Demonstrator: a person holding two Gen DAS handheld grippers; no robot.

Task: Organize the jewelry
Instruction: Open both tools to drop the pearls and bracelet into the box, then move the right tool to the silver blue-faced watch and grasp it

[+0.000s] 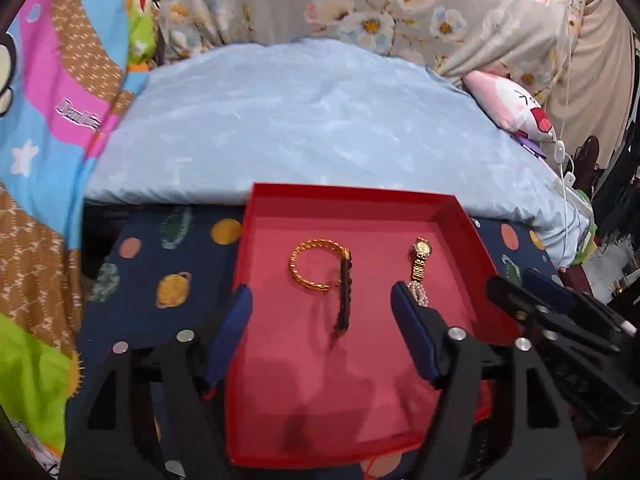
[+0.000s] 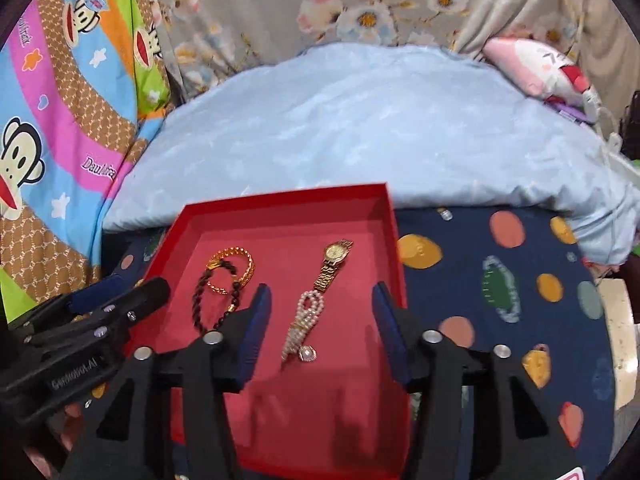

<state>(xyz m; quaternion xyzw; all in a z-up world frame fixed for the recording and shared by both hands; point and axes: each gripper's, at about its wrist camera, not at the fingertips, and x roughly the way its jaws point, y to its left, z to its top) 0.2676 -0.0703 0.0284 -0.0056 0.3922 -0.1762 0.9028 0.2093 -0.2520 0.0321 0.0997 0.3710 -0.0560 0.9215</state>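
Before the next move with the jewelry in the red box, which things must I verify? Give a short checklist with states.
1. Left gripper open, nothing between its fingers: ok.
2. Right gripper open, not pressing on anything: ok.
3. Gold watch inside red box: ok.
4. Pearl bracelet apart from dark bead bracelet: ok.
5. Dark bead bracelet clear of gold bangle: not ok, they overlap.
6. Pearl bracelet separate from watch: cannot tell.

Dark blue planet-print cloth (image 2: pixel 480 280) covers the support surface, probably a table; red tray (image 2: pixel 394 232) sits directly on it, pale blue bedding (image 2: pixel 360 128) behind.
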